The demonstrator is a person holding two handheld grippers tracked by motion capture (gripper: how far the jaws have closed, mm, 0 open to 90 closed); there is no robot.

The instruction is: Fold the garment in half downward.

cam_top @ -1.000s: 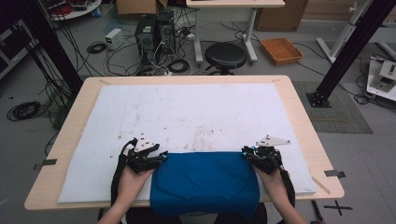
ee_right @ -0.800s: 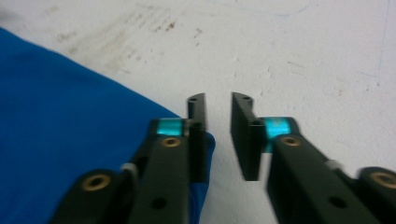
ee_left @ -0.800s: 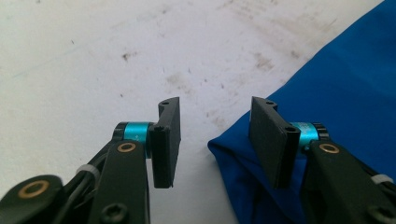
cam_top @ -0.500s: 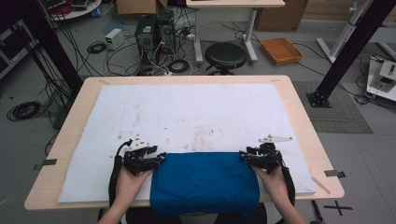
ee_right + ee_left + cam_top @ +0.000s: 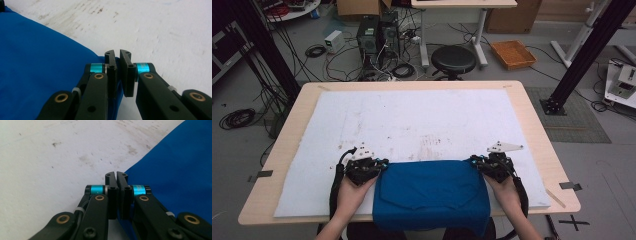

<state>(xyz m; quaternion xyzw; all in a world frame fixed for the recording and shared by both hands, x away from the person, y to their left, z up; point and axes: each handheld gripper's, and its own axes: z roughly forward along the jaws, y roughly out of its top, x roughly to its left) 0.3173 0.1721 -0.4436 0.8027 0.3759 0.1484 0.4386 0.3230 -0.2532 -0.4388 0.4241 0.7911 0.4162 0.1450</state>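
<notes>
At the near edge of the table (image 5: 532,120), a folded blue cloth (image 5: 432,192) lies flat on the white mat (image 5: 422,120), its near hem hanging slightly over the table's front edge. The left gripper (image 5: 379,164) sits at the cloth's far left corner; its jaws have just been closing and, in the left gripper view (image 5: 116,177), they stand pressed together with the blue corner pinched between them. The right gripper (image 5: 476,162) sits at the far right corner; its jaws have also just been closing, and in the right gripper view (image 5: 117,56) they are clenched on the cloth's edge, with a thin gap showing at the tips. Both hands rest low on the mat beside the cloth. Beyond the cloth the mat shows dark smudges. Past the table, on the floor, stand a black stool (image 5: 453,59), computer towers (image 5: 376,34) amid cables, and an orange tray (image 5: 513,53).
</notes>
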